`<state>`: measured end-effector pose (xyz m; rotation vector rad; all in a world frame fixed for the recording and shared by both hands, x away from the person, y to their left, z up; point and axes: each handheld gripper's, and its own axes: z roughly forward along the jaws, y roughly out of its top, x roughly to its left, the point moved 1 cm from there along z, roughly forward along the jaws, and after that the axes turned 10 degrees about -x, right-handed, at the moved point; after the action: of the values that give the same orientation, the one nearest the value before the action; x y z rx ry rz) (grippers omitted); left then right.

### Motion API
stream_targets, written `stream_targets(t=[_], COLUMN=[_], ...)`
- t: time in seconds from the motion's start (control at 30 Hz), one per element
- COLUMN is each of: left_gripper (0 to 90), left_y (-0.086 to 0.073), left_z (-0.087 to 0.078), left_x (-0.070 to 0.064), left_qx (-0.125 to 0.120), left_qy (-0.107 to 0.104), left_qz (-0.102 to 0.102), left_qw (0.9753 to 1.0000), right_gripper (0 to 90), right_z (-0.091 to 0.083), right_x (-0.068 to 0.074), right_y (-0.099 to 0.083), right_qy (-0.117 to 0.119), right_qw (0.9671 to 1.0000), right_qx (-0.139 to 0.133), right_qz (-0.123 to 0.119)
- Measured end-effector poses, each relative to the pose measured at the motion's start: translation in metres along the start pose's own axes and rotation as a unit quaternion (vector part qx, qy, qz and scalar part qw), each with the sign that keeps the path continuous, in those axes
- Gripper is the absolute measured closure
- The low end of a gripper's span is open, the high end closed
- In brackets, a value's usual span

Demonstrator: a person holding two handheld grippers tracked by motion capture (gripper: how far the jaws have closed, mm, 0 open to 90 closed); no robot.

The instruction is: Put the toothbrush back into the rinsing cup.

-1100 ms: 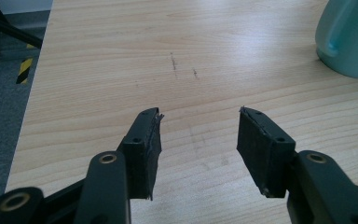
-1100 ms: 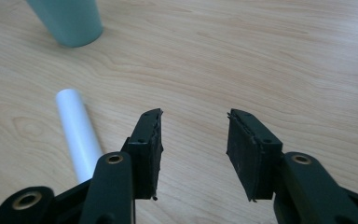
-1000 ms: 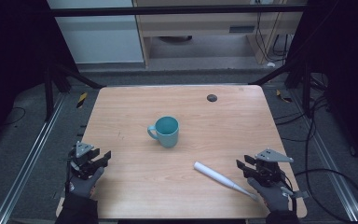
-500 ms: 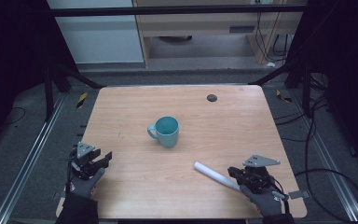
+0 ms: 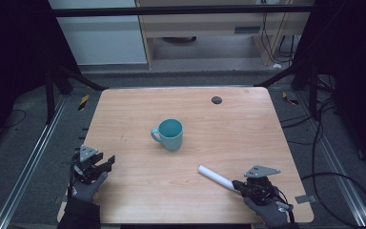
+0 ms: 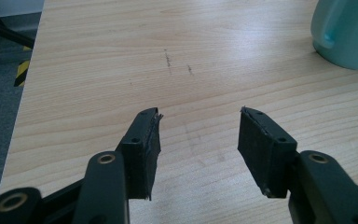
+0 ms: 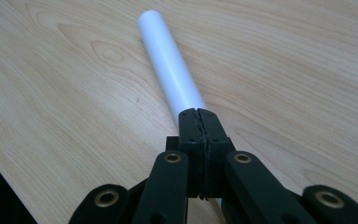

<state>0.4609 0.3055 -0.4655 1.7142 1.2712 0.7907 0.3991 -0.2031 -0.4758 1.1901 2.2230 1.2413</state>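
Observation:
A white tube (image 5: 215, 177) (image 7: 168, 65) lies flat on the wooden table (image 5: 138, 114) near the front right, pointing toward the middle. My right gripper (image 5: 238, 184) (image 7: 198, 112) is shut, pads pressed together with nothing between them, and rests over the tube's near end. A teal mug (image 5: 170, 134) (image 6: 347, 32) stands upright at the table's centre, handle to the left. At the front left edge my left gripper (image 5: 106, 163) (image 6: 199, 126) is open and holds nothing, low over bare wood.
A small black round mark (image 5: 216, 99) sits near the table's far right. Dark floor with metal rails and cables surrounds the table. Faint scratch marks (image 6: 168, 58) show on the wood ahead of the left gripper.
My right gripper has moved left from beside the tube to over its near end, and its jaws have gone from open to shut. The left gripper, mug and tube have stayed put.

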Motion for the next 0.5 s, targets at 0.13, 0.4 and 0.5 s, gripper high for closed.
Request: stream_targets(t=[0.13, 0.4, 0.5], left_gripper=[47.7, 47.8, 47.8], left_y=[-0.0003, -0.0003, -0.0007], left_z=[0.0007, 0.0006, 0.0013], left_x=[0.0004, 0.0001, 0.0001], left_qx=[0.001, 0.001, 0.002], left_qy=[0.0, 0.0, 0.0], left_qz=[0.0, 0.0, -0.001], left_qw=[1.0, 1.0, 1.0], right_gripper=[89.5, 89.2, 88.8], right_z=[0.0019, 0.0051, 0.0047], right_x=[0.0003, 0.0039, 0.0031], right_y=[-0.0019, -0.006, -0.0068], right_qy=[0.001, 0.0, -0.005], right_qw=[0.9999, 0.9994, 0.9993], right_qx=[0.011, 0.032, 0.038], right_qz=[0.002, -0.008, -0.002])
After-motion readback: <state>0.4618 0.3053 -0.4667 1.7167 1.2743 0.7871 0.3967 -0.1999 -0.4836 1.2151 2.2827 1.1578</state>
